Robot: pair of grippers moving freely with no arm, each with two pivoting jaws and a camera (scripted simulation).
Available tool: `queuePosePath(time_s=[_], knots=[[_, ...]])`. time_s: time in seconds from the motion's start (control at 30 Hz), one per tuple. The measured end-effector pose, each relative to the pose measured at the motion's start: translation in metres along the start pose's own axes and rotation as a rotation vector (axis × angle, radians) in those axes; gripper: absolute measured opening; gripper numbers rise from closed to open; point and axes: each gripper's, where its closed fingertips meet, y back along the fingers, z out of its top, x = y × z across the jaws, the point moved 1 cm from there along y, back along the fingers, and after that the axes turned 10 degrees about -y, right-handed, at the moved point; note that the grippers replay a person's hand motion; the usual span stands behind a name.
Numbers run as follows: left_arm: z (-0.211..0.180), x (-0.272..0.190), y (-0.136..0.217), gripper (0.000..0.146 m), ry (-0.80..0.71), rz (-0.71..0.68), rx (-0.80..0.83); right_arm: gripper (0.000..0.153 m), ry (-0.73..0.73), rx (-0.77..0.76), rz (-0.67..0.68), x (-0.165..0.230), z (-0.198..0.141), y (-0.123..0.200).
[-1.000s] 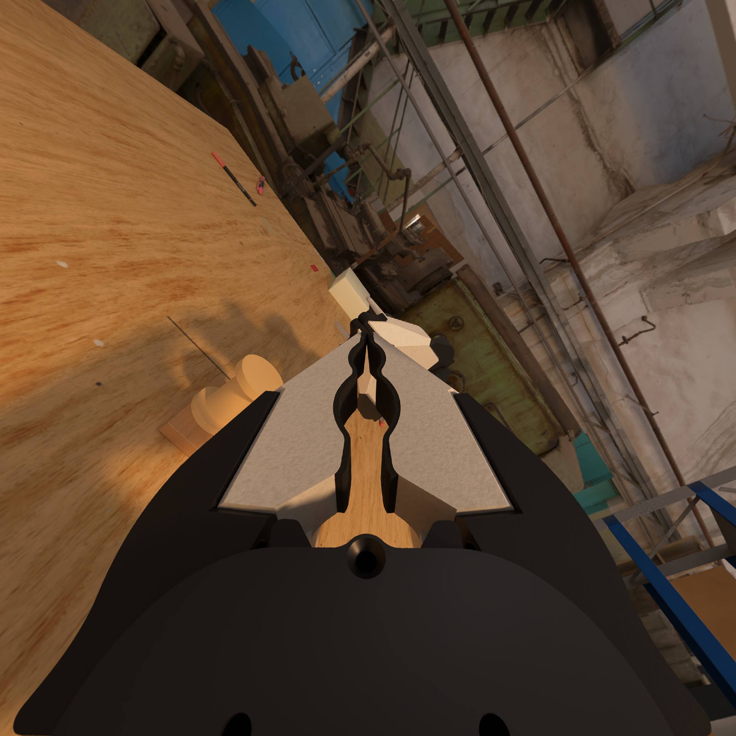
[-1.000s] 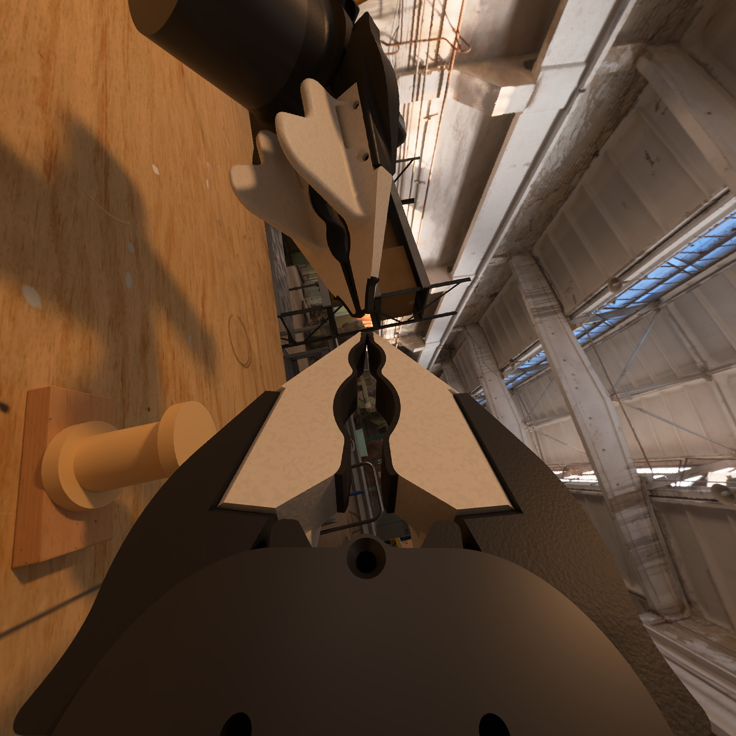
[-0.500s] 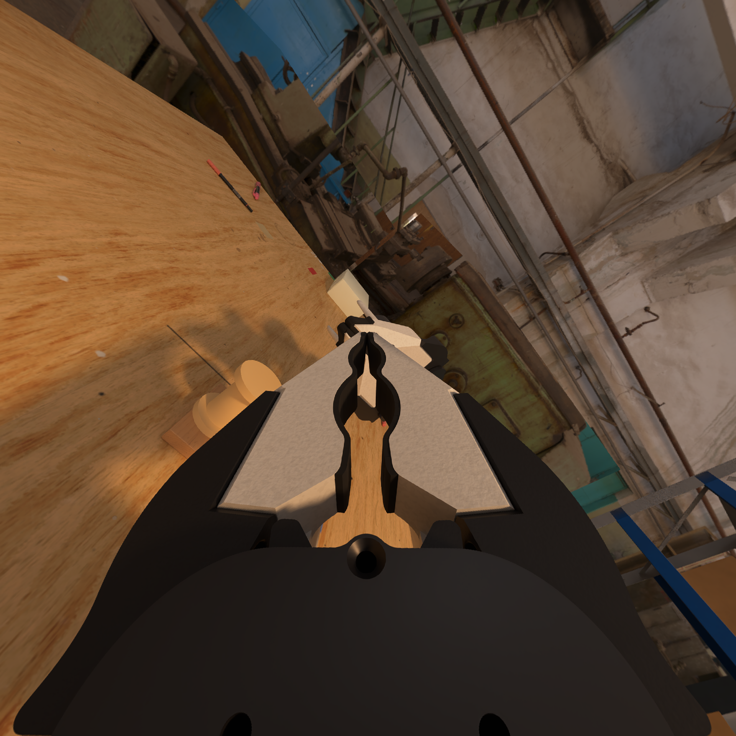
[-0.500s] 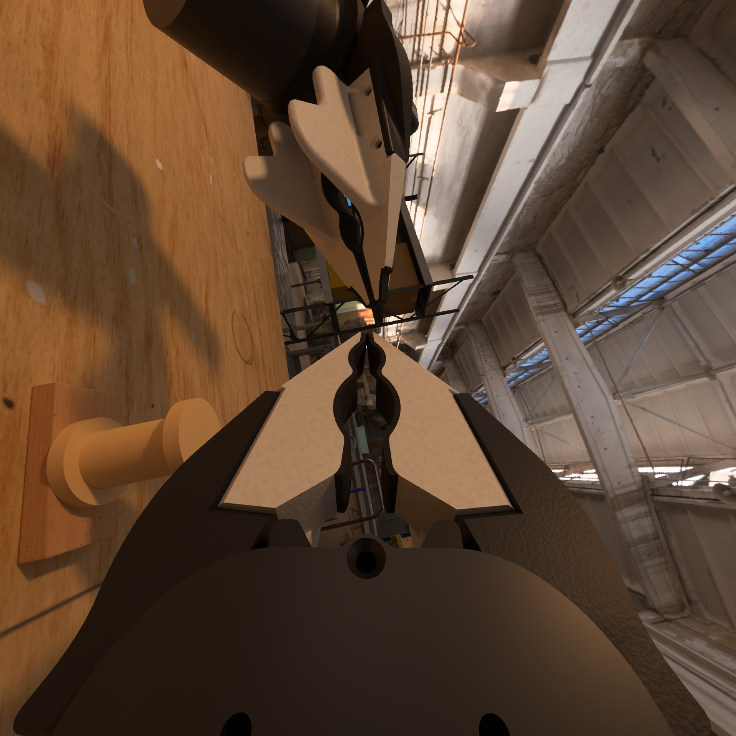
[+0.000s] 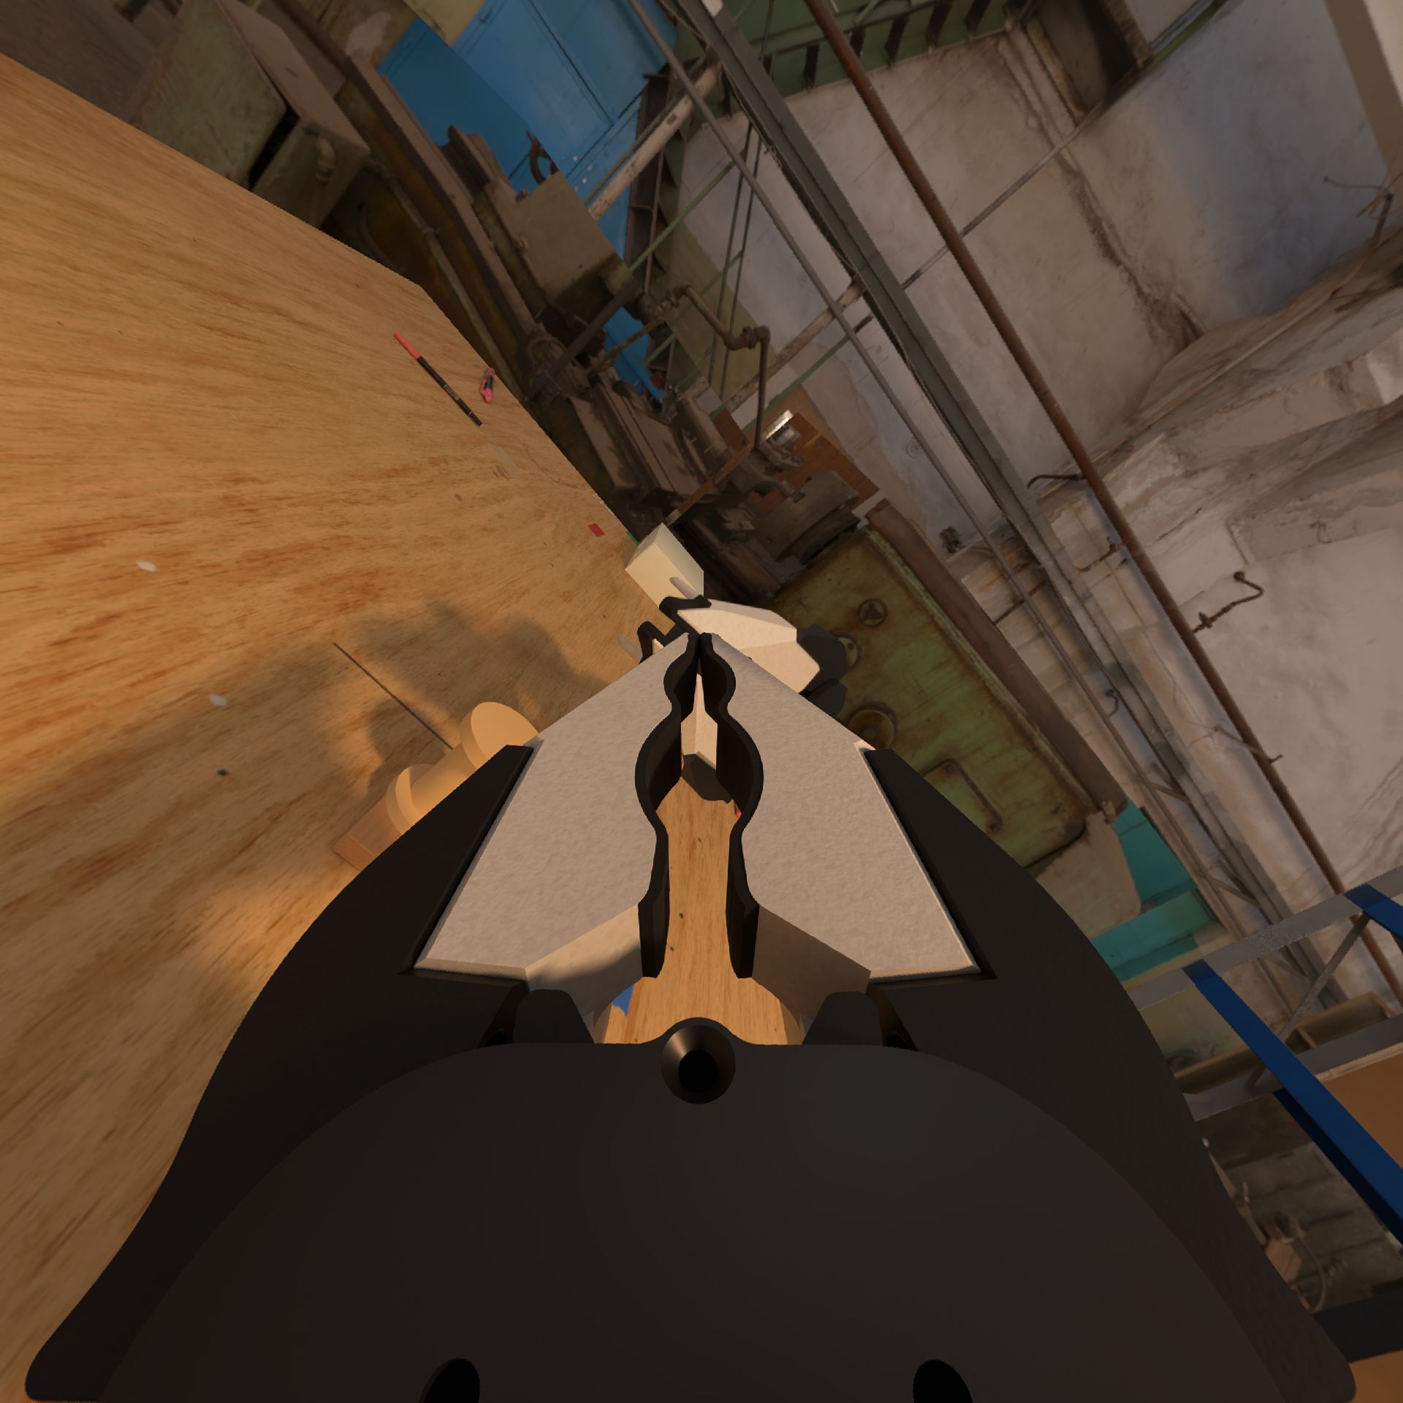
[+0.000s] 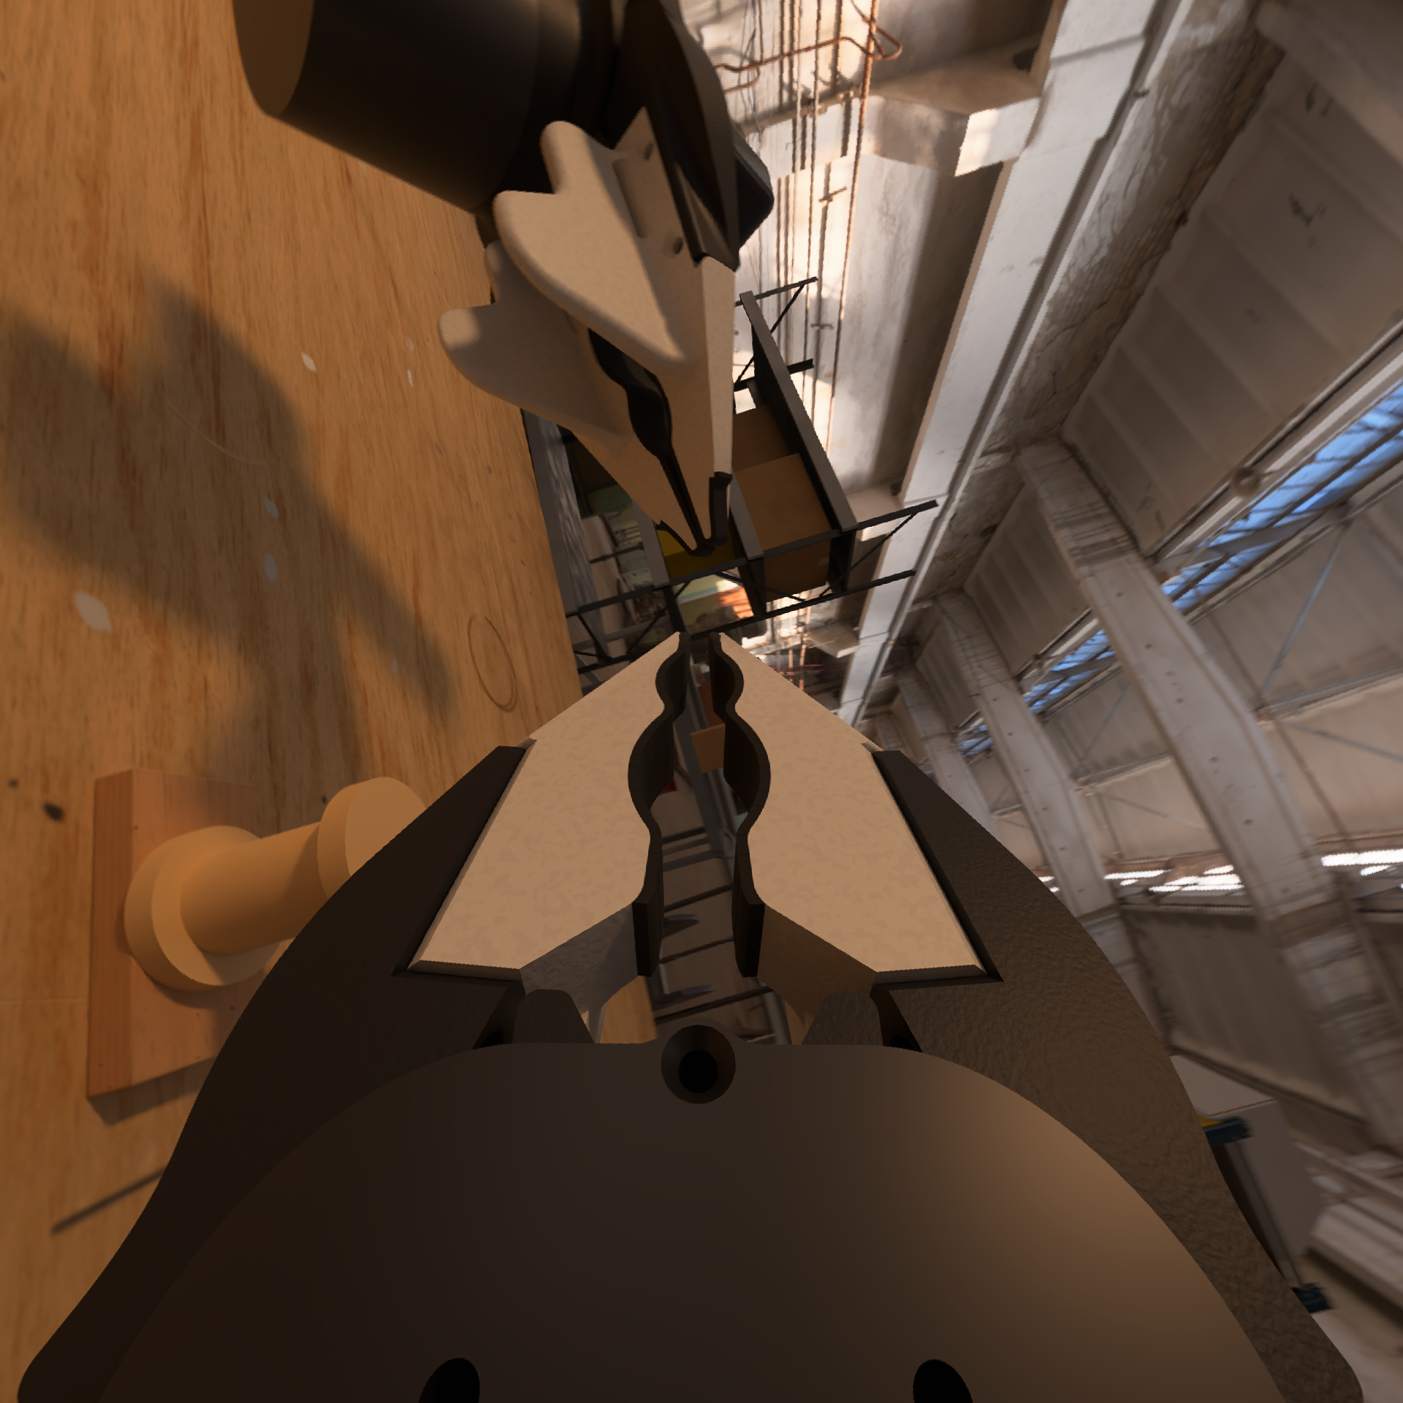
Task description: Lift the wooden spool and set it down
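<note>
The wooden spool [image 6: 250, 888] stands upright on a small square wooden block [image 6: 121, 987] on the plywood table [image 6: 190, 531]. In the left wrist view the spool [image 5: 463, 759] is half hidden behind my left finger. My left gripper [image 5: 697, 641] is shut and empty, above the table beside the spool. My right gripper [image 6: 698, 639] is shut and empty, its tips a hair apart, also beside the spool and not touching it. The two grippers point at each other, tips close: the left one shows in the right wrist view [image 6: 702, 535], the right one in the left wrist view [image 5: 748, 638].
A black pen with a red tip [image 5: 436, 376] and a small pink item [image 5: 487, 384] lie near the table's far edge. A cream box [image 5: 660, 562] sits at the table edge behind the right gripper. Workshop machinery stands beyond the edge.
The grippers' tips have drawn slightly apart from each other. My right gripper's fingertips show a slightly wider slit. The spool has not moved.
</note>
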Motion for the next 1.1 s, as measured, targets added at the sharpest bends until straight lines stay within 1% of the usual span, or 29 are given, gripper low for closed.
queuePosePath(time_s=[0.03,0.1,0.23,0.3,0.37,0.43,0.57,0.7,0.9,1.1], knots=[[0.000,0.000,0.000,0.000,-0.004,-0.001,0.003,0.006,-0.033,-0.003,0.004,-0.001,-0.001,0.000],[-0.001,0.000,0.000,0.000,-0.021,-0.004,0.022,0.007,-0.171,0.004,0.035,-0.003,-0.005,-0.001],[-0.006,0.002,0.002,0.000,-0.135,0.031,0.116,0.009,-0.617,0.011,0.183,-0.010,-0.014,-0.002],[-0.009,0.002,0.005,0.000,-0.202,0.044,0.171,0.010,-0.792,0.012,0.245,-0.015,-0.017,-0.001],[-0.012,0.001,0.007,0.000,-0.252,0.045,0.232,0.012,-0.917,0.019,0.295,-0.019,-0.020,0.000],[-0.016,0.002,0.009,0.000,-0.275,0.036,0.308,0.015,-1.001,0.028,0.328,-0.021,-0.023,0.000],[-0.021,0.007,0.015,0.000,-0.276,0.031,0.452,0.015,-1.038,0.058,0.387,-0.018,-0.027,0.001],[-0.020,0.011,0.022,0.000,-0.228,0.015,0.578,0.018,-1.010,0.108,0.464,-0.008,-0.032,0.004],[-0.023,0.017,0.035,0.000,-0.107,-0.014,0.788,0.030,-0.989,0.166,0.611,0.009,-0.040,0.012],[-0.026,0.025,0.041,0.000,0.025,-0.040,0.897,0.046,-0.994,0.223,0.756,0.029,-0.046,0.021]])
